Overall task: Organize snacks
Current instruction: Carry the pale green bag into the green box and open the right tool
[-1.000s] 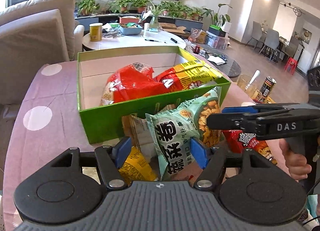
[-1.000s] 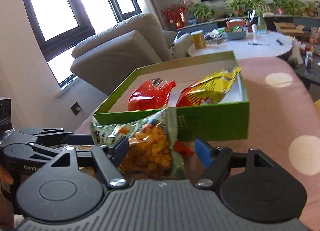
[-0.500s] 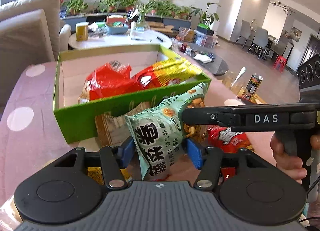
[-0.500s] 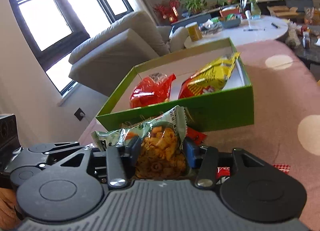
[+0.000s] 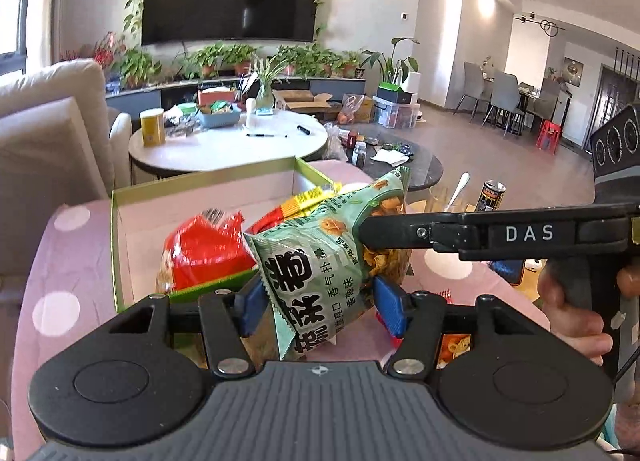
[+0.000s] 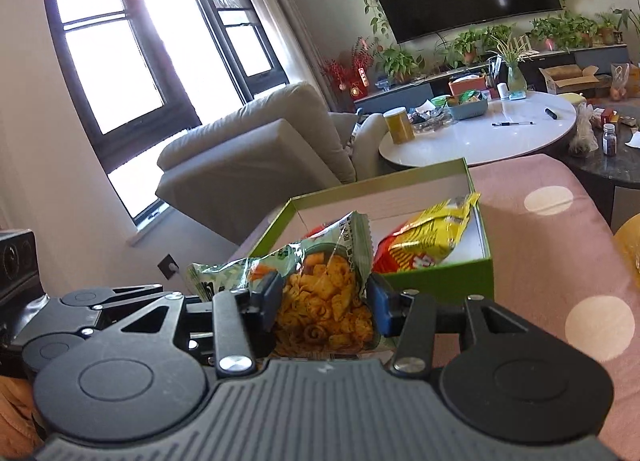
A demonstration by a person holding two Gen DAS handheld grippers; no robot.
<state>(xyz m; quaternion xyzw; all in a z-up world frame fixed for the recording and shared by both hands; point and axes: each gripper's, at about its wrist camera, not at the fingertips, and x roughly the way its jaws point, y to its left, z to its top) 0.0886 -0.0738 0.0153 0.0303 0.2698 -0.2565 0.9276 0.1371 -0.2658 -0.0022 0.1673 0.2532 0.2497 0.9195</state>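
- The left gripper point(image 5: 316, 301) has its blue fingers point(image 5: 250, 303) pressed on the lower end of a pale green snack bag point(image 5: 320, 253), narrowed to the bag's width
- The right gripper point(image 6: 324, 301) clamps the other end of the same bag, where orange curls show through a clear window; its fingers point(image 6: 378, 307) squeeze the sides
- The bag hangs between the two grippers, clear of the tabletop point(image 5: 52, 261), just in front of the green box point(image 6: 440, 281) and partly above its near wall
- In the left view the right gripper reaches in from the right, level, with a hand point(image 5: 576, 317) around its grip
- Both point slightly downward toward the box
- Inside the box lie a red bag point(image 5: 200, 249) and a yellow bag point(image 6: 432, 237)
- A second ago both pairs of fingers stood wider around the bag, which sat low among other packets; now it is lifted and the box looks lower in both views
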